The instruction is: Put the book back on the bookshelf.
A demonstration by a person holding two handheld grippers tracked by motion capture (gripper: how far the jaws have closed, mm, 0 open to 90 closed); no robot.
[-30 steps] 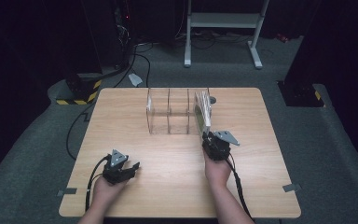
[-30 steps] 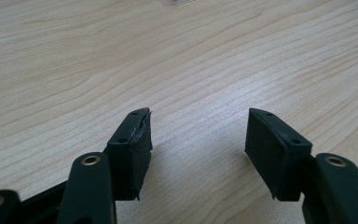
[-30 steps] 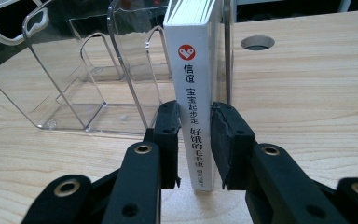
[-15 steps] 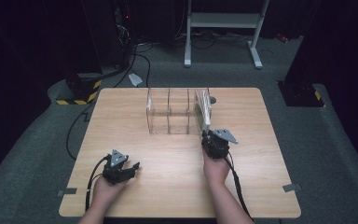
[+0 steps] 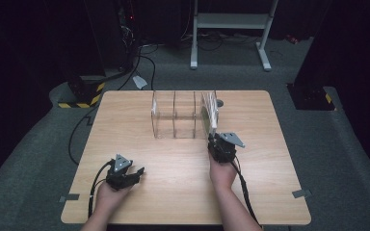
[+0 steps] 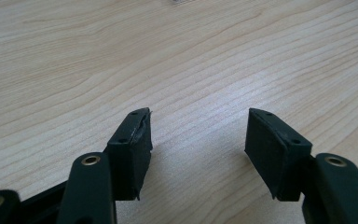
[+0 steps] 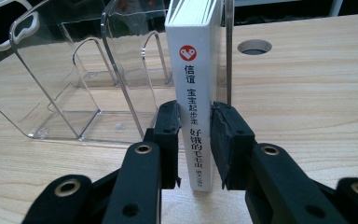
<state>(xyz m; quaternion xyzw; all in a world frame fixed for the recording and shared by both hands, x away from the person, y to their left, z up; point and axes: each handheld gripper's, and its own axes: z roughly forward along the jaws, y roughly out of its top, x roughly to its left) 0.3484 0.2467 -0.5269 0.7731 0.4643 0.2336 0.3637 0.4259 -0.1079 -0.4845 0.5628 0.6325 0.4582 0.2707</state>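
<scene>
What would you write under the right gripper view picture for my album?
The right gripper pinches a white book standing upright in the clear rack.

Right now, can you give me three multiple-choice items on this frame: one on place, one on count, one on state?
1. Where does the book stand?
A. in the end slot of the clear rack nearest the right gripper
B. flat on the table by the left gripper
C. on the floor

2. How many slots of the rack hold a book?
A. none
B. one
C. all

3. What state is the right gripper in?
A. open over bare table
B. shut on nothing
C. shut on the book's spine

Answers: 1 A, the white spine stands upright at the rack's right end in the high view. 2 B, the other slots show clear and bare. 3 C, both pads press the spine in the right gripper view.
</scene>
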